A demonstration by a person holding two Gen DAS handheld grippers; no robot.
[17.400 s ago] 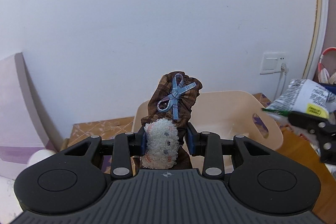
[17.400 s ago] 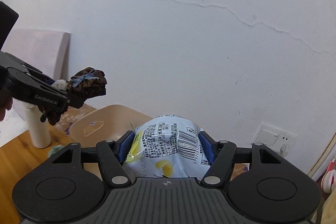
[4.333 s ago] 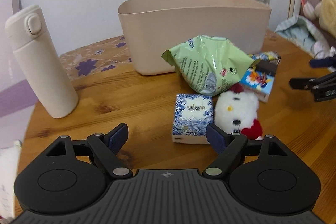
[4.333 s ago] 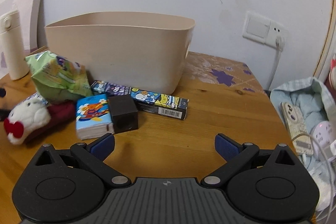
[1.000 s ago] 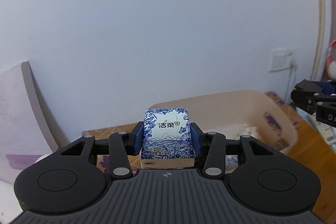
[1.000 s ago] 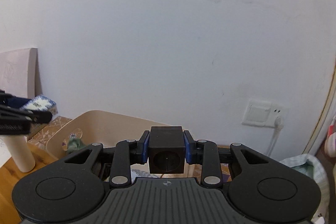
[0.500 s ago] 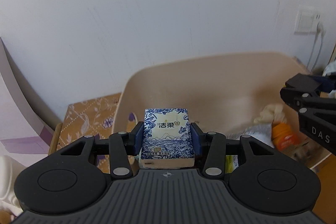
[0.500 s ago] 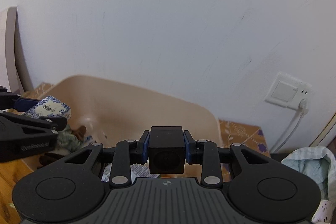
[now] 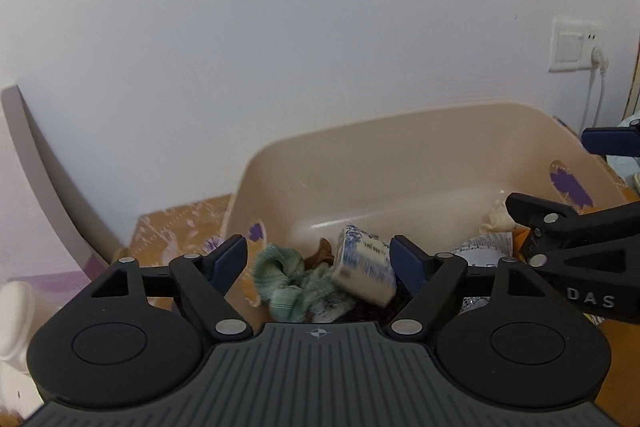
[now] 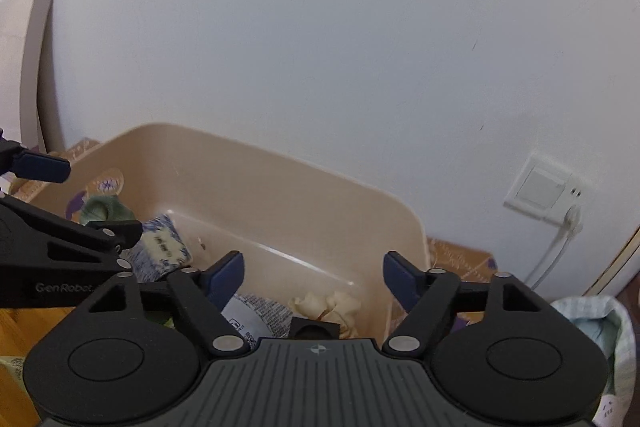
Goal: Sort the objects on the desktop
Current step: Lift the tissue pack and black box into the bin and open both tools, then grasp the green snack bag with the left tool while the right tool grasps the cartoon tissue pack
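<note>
Left wrist view: the left hand-held gripper has just been opening, and its blue pads now stand wide apart with nothing pressed between them. The tissue pack, white with blue flower print, is tilted on one corner and blurred, free of both pads, inside the beige plastic bin. It sits against a crumpled green cloth with something brown showing behind. The bin's rim curves up at the far side, close to the white wall; its far inner wall is bare and smooth. At the right, the right hand-held gripper reaches in over the bin's right end, above a cream lump and a silvery packet. A patterned cloth covers the desk left of the bin.

Right wrist view: the right hand-held gripper has also just been opening; its pads are spread wide and empty. Below them, at the picture's lower middle, the black cube lies in the bin, just beside the cream lump and the printed packet. The left hand-held gripper crosses in from the left, the tissue pack under it. The bin's middle floor is open. A wall socket with a white cord sits right of the bin, and a checked cloth bag lies at the far right.
</note>
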